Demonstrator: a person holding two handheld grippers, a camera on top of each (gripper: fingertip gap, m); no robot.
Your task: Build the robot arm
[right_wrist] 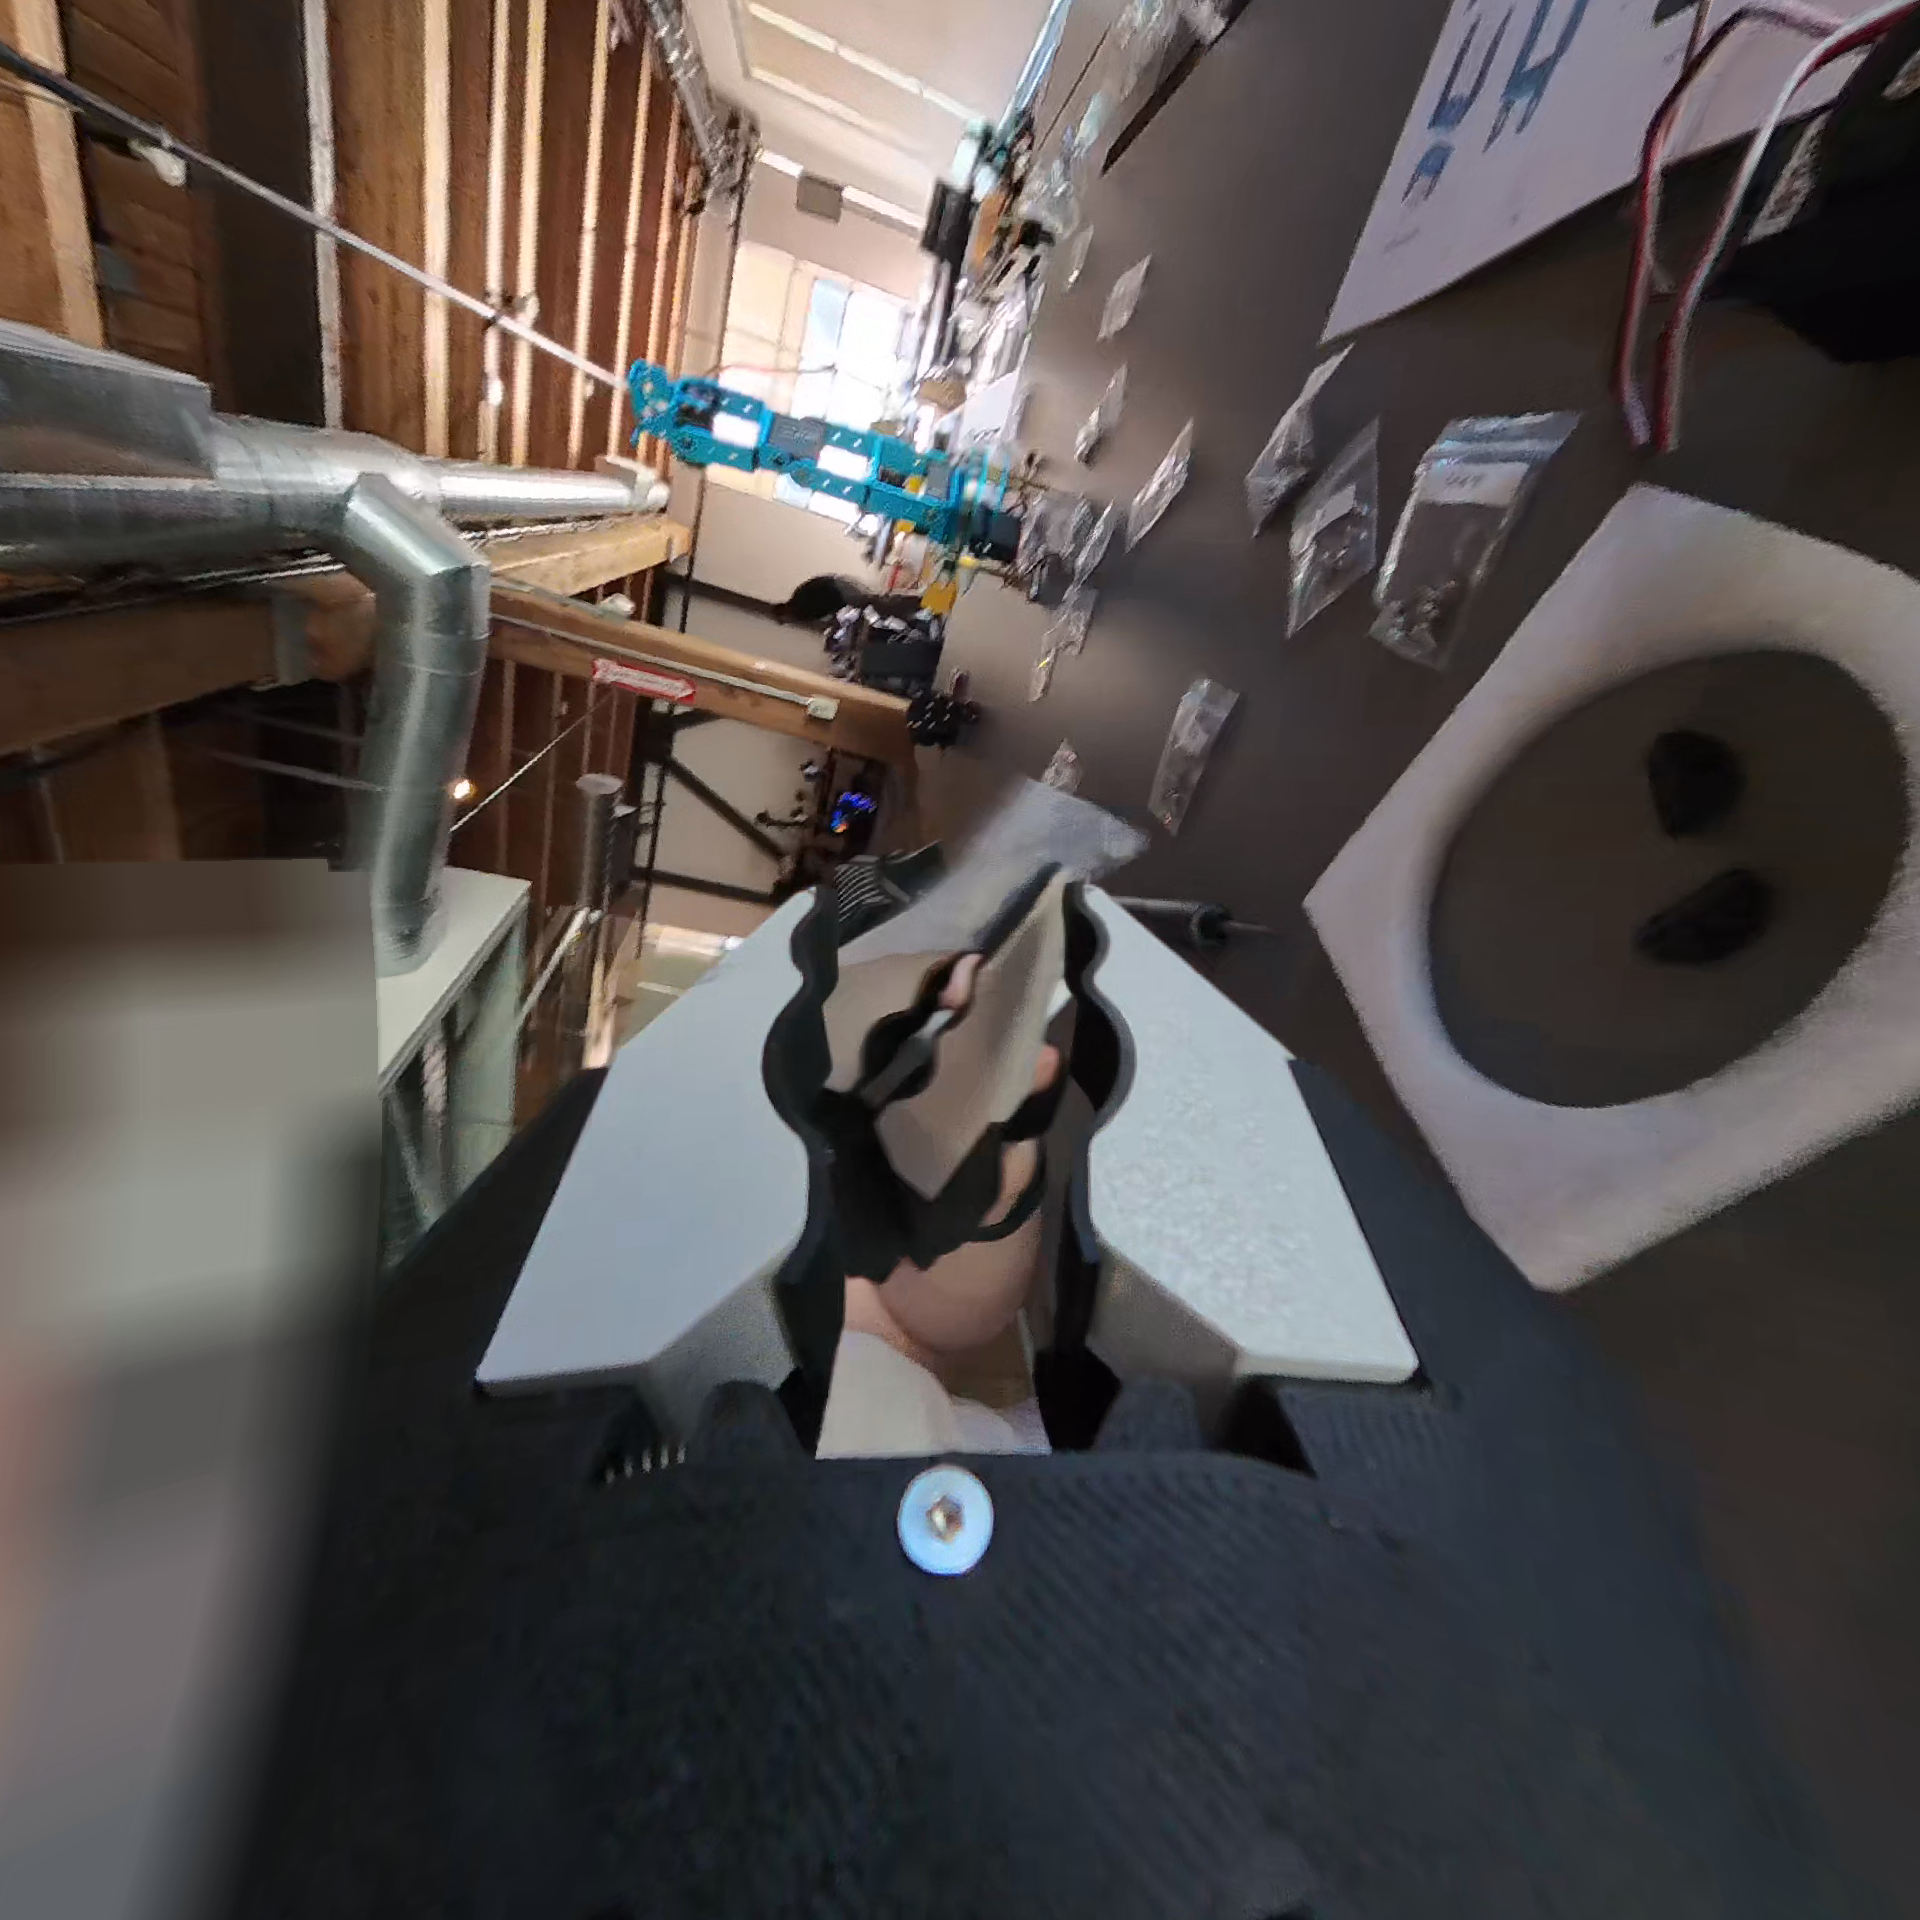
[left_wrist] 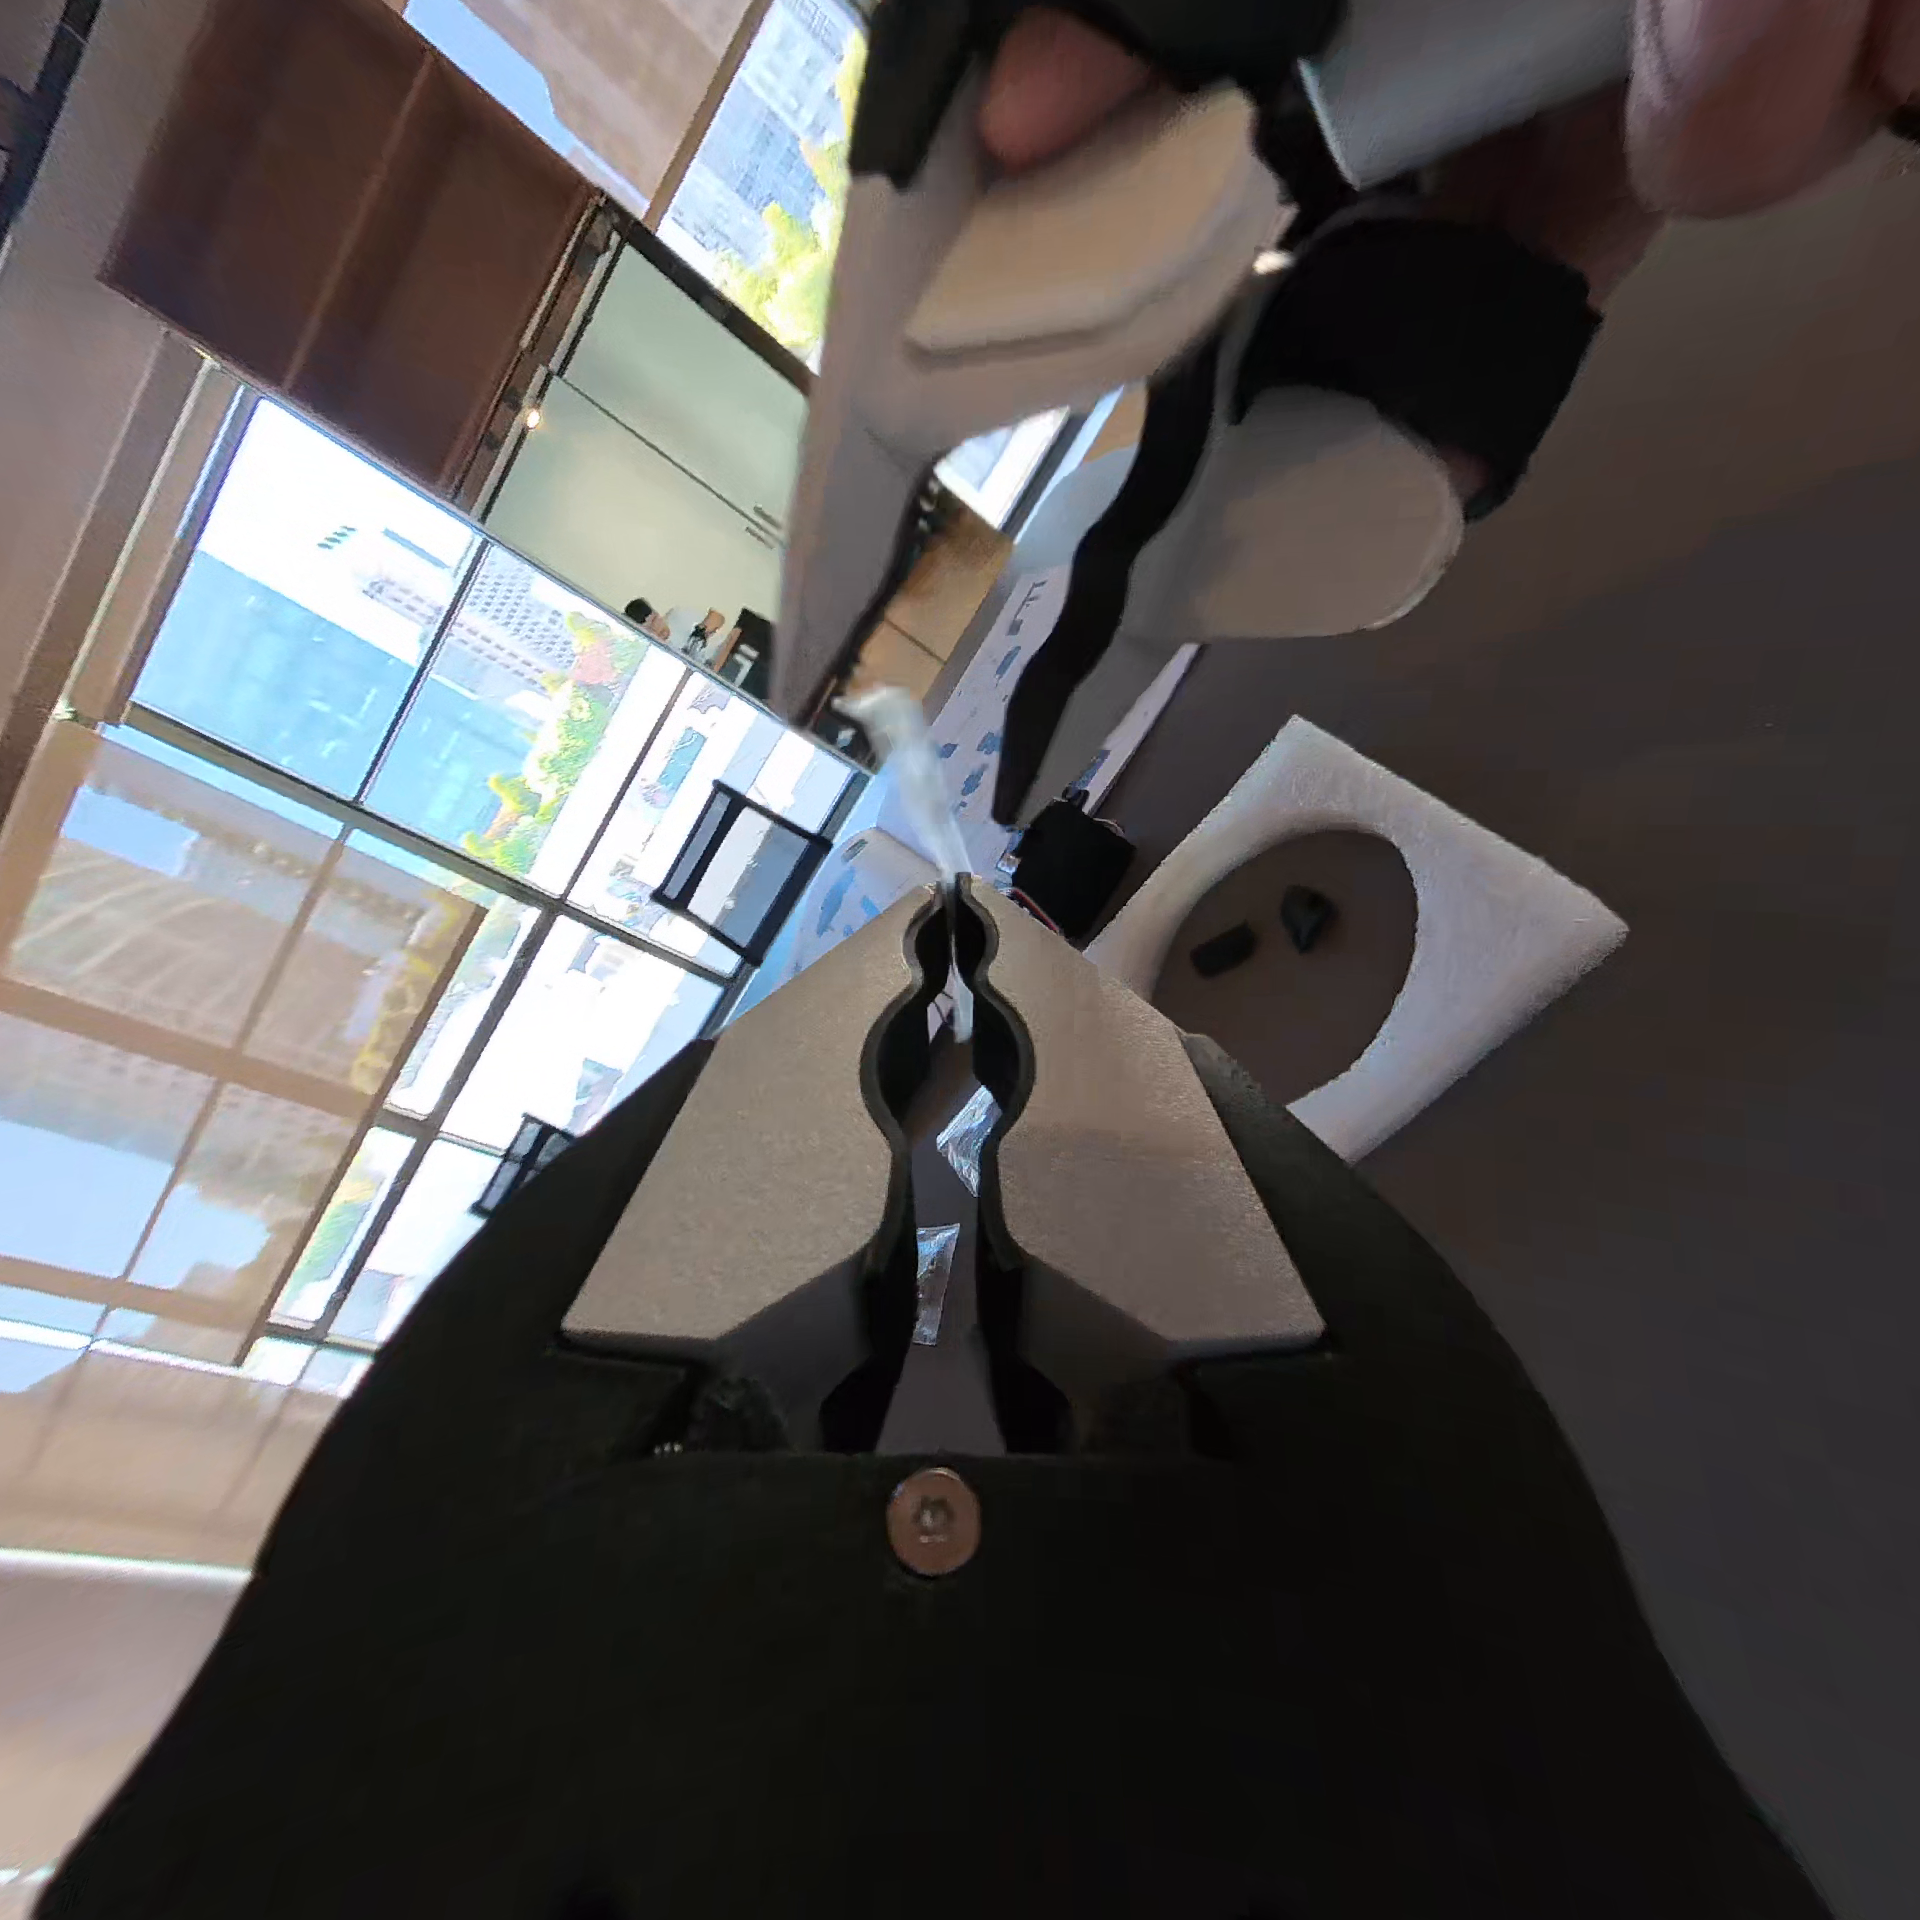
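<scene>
A small clear plastic bag (left_wrist: 920, 774), crumpled and blurred, is pinched at its lower end between the closed jaws of the left gripper (left_wrist: 957, 883), rising beyond the fingertips toward the open-jawed right gripper (left_wrist: 914, 758).

— Supporting surface? Dark grey tabletop (right_wrist: 1351, 665), matte.

— Lying directly on it? White foam block (right_wrist: 1455, 790) with round cut-out; two small black parts (right_wrist: 1699, 857) inside the cut-out. Several small clear plastic bags (right_wrist: 1340, 520) of hardware scattered beside the foam. White printed sheet (right_wrist: 1475, 156) with blue figures at far edge. Red, white and black wires (right_wrist: 1683, 281) trailing near the sheet.
</scene>
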